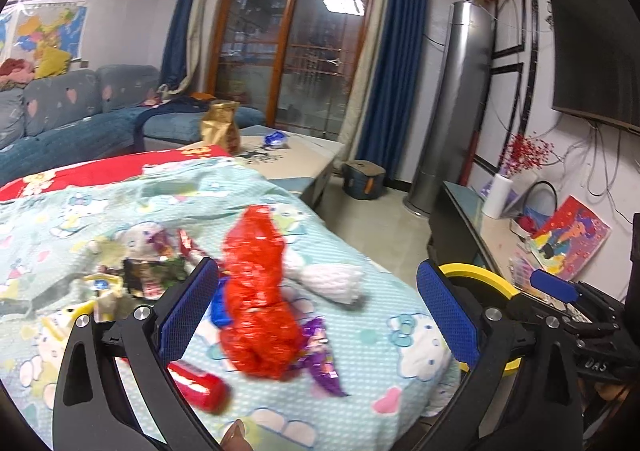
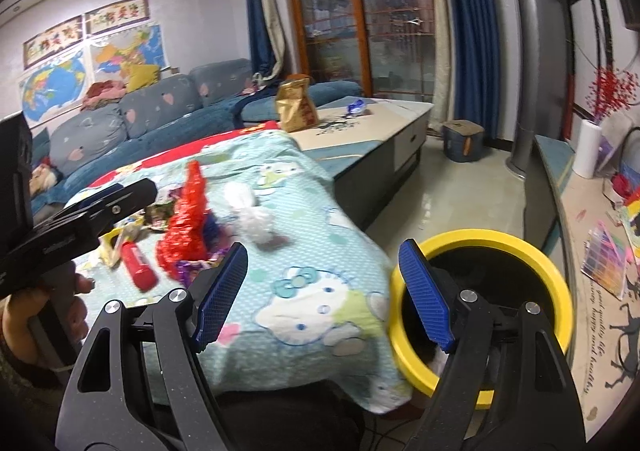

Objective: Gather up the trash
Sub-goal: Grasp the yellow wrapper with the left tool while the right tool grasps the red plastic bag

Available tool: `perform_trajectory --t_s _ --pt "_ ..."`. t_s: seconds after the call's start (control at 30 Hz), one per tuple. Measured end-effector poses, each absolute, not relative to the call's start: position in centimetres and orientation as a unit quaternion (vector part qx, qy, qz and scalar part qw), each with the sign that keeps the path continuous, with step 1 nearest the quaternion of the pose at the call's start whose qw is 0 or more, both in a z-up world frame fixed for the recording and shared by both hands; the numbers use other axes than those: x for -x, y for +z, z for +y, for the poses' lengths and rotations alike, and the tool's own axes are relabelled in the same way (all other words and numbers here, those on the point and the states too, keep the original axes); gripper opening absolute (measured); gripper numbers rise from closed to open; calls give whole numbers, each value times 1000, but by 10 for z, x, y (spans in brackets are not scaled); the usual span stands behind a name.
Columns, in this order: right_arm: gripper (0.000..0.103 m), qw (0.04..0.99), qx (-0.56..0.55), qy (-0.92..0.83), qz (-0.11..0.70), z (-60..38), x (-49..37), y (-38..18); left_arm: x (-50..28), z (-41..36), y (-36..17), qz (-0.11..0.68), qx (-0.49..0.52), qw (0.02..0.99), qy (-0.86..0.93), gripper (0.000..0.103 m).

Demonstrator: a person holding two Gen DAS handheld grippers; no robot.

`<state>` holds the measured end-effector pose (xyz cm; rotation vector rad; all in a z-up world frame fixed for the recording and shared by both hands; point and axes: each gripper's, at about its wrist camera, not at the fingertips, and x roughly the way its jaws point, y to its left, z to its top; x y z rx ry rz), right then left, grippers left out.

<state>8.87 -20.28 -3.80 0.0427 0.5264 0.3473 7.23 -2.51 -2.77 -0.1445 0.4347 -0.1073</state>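
Observation:
A pile of trash lies on a table under a light-blue cartoon cloth [image 1: 360, 339]. It holds a crumpled red plastic bag [image 1: 256, 291], a white tissue wad [image 1: 336, 281], a red cylinder [image 1: 200, 387], a purple wrapper [image 1: 320, 363] and several small wrappers [image 1: 148, 271]. My left gripper [image 1: 320, 315] is open just above the red bag. My right gripper [image 2: 324, 291] is open and empty at the table's right edge, beside a yellow-rimmed black bin [image 2: 524, 251]. The red bag [image 2: 186, 227] and tissue [image 2: 252, 219] also show in the right wrist view.
A coffee table [image 2: 384, 123] behind holds a gold bag [image 2: 296, 107] and a blue wrapper [image 2: 356, 107]. A blue sofa [image 1: 80, 111] stands at the left. A TV bench [image 2: 592, 243] with papers and a paper roll runs along the right. A grey stool [image 2: 464, 139] stands on the floor.

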Motion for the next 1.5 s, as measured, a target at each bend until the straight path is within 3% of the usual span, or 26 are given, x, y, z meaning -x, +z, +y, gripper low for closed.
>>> perform_trajectory --t_s 0.77,1.5 --pt "70 920 14 280 273 -98 -104 -33 -64 77 -26 224 97 968 51 96" --pt "70 885 33 321 336 -28 -153 -59 -55 159 -80 309 181 927 112 96"
